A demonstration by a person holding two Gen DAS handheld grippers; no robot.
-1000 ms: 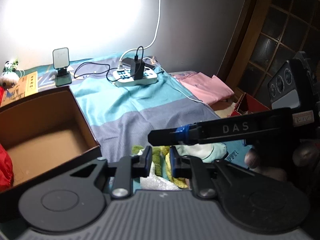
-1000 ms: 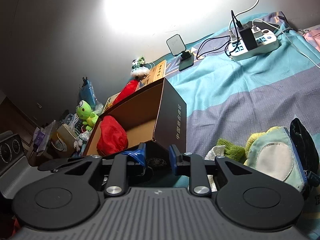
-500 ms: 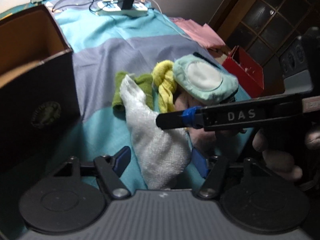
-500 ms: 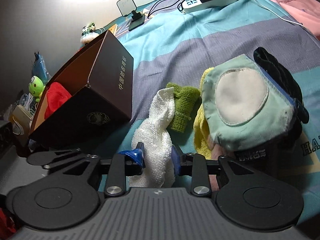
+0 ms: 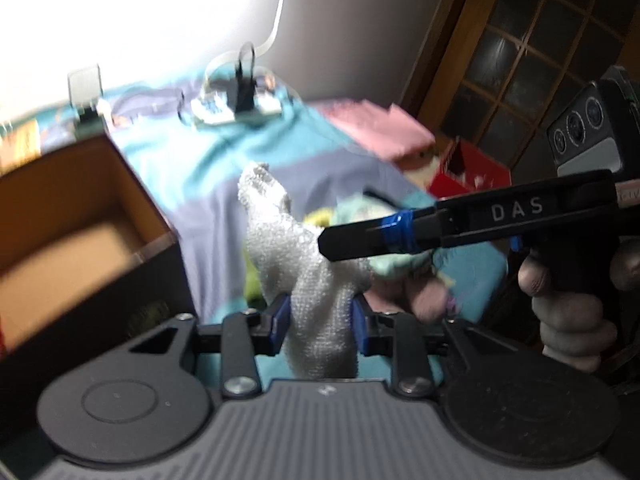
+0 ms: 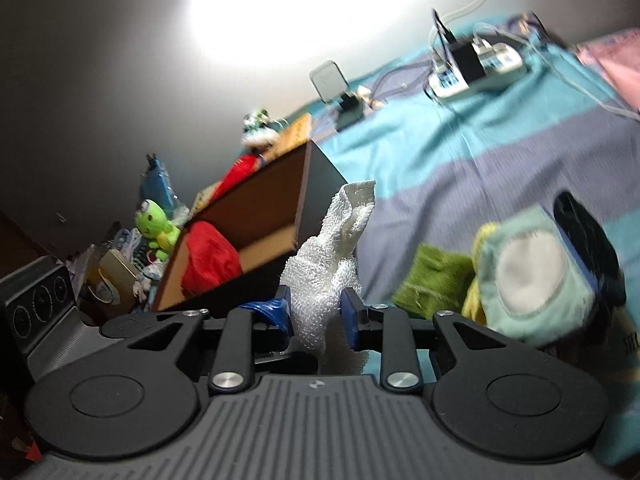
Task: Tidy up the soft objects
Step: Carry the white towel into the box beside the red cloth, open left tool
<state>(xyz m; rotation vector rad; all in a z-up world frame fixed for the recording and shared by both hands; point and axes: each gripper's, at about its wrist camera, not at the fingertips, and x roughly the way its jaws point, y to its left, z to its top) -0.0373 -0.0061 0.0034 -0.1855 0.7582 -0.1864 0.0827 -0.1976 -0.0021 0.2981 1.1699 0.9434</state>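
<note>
The white towel [image 5: 316,296] stands between both grippers, right of the brown box [image 5: 80,236]; left gripper [image 5: 320,320] just closed, pinching it, right gripper [image 6: 314,314] also pinches it

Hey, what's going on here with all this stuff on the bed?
A person is sorting soft things with a hand-held gripper in each hand. Both the left hand-held gripper and the right hand-held gripper have just closed on the white towel, lifted beside the open box. A red cloth lies inside; more soft items wait on the bed.
</note>
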